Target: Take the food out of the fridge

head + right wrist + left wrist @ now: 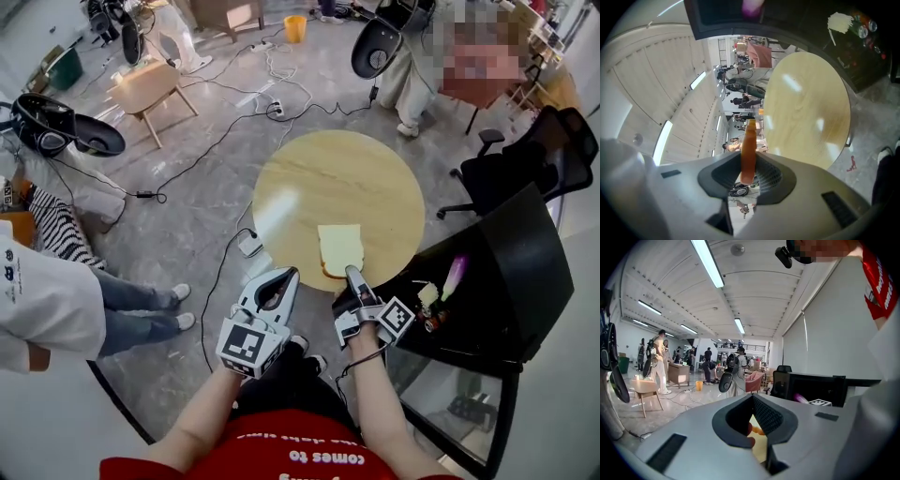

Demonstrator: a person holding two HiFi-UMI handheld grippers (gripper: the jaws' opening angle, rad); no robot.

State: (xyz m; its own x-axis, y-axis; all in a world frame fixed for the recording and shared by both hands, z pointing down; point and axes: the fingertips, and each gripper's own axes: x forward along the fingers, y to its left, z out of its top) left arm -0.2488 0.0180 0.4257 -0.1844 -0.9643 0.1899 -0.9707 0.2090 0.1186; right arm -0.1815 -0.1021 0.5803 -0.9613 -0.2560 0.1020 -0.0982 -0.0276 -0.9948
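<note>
Bread slice (339,248), pinched in right claw (352,272), at near edge of round table (309,178); left claw (291,275) closed, empty.

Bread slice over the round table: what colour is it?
Bread slice: pale yellow, brown crust edge; clearest in the head view.

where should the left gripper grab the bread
Its left crust edge, coming in from the left, jaws above and below the faces. The bread is a thin flat slice, face up over the table, and the right gripper pinches its near edge.
</note>
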